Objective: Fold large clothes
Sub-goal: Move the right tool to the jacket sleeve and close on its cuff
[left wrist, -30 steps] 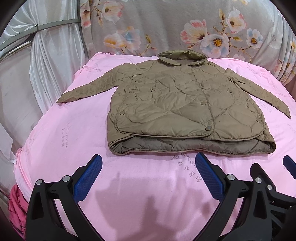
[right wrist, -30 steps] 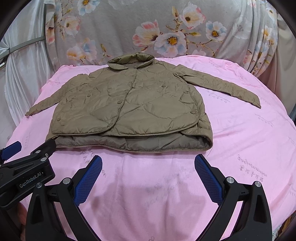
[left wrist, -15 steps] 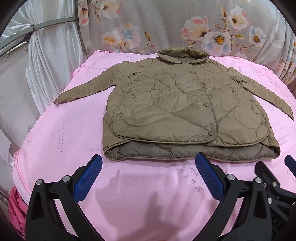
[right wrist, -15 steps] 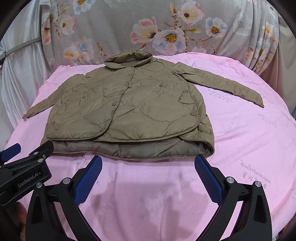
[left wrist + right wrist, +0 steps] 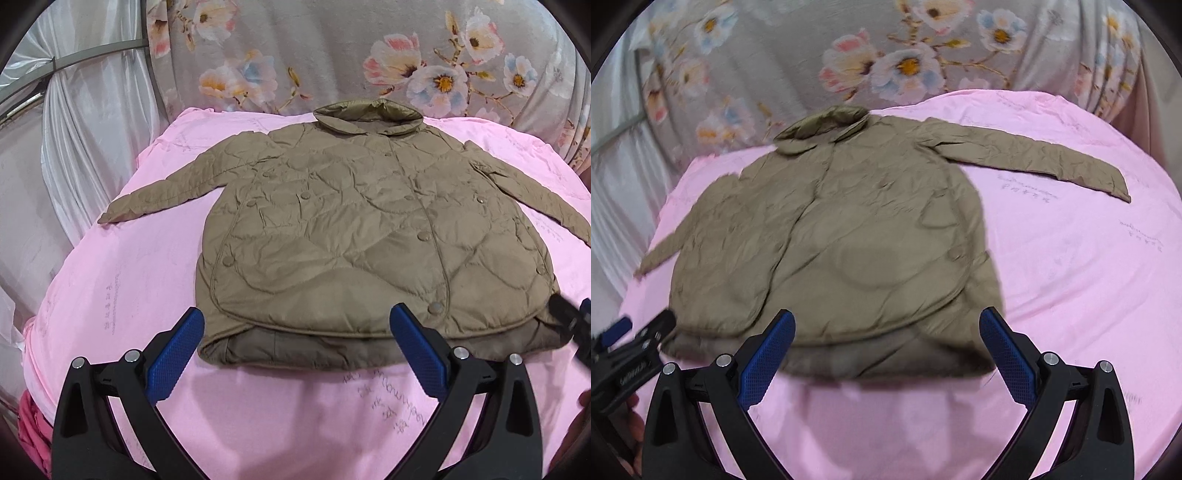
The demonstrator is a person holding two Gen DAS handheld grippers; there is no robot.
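Note:
An olive quilted jacket [image 5: 362,236] lies flat, front up, on a pink sheet [image 5: 110,280], collar at the far side and both sleeves spread out. It also shows, blurred, in the right wrist view [image 5: 849,243]. My left gripper [image 5: 295,347] is open and empty, just before the hem's left half. My right gripper [image 5: 886,347] is open and empty at the hem's right half. The right gripper's tip [image 5: 569,317] shows at the left view's right edge. The left gripper [image 5: 631,358] shows at the right view's left edge.
A grey floral cloth [image 5: 332,55] hangs behind the bed. White curtains [image 5: 74,129] hang at the left. The pink sheet [image 5: 1089,277] rounds off at its edges. A dark pink cloth [image 5: 33,428] sits low at the left.
Both grippers have moved forward to the jacket's hem, which now reaches between the fingers. The right wrist view has swung and blurred. The jacket has not moved.

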